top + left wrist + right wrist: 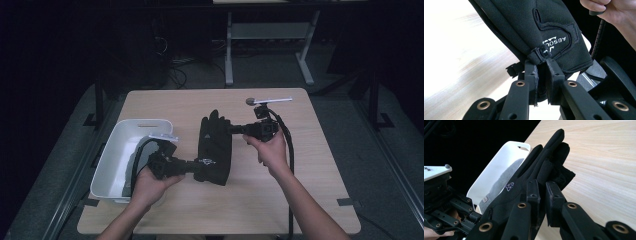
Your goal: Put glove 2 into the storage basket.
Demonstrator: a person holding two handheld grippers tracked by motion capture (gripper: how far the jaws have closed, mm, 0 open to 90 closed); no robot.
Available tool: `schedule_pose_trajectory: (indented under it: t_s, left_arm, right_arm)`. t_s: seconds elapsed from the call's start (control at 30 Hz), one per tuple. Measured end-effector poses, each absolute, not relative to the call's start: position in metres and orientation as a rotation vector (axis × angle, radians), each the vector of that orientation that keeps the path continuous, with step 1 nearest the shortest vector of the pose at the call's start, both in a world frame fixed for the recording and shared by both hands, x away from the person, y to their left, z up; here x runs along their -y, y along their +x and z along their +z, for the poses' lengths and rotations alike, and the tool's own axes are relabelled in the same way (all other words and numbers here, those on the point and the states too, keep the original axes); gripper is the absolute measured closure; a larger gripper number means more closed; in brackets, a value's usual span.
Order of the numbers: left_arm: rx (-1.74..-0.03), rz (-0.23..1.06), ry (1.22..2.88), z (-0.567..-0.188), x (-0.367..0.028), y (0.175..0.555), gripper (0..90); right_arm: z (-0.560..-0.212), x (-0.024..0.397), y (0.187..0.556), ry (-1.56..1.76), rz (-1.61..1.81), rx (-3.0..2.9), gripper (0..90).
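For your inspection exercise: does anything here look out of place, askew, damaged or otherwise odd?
Nothing looks damaged or spilled. The black gloves are held between both grippers: the left gripper is clamped on the cuff end, the right gripper near the fingers. The white bin sits squarely at the table's left edge.

The high view looks down and forward on the whole table (pixel 280 200) from above, while the 2 gripper views sit very near the black glove (pixel 215 150), which all 3 views share.
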State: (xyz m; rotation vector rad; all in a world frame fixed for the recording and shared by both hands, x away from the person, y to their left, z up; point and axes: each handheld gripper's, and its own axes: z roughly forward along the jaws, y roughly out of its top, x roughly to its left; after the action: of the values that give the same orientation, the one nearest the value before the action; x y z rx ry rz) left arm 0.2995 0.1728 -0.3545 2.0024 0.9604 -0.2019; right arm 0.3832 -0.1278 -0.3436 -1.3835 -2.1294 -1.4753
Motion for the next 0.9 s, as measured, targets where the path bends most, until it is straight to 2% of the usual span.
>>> schedule_pose_trajectory:
  t_s: [0.9]
  left_arm:
    - [-1.031,-0.151,1.955,-0.345,-0.221,0.296,81.3]
  right_arm:
    - [-0.333,0.077,0.399,-1.29,-1.473,2.141,82.3]
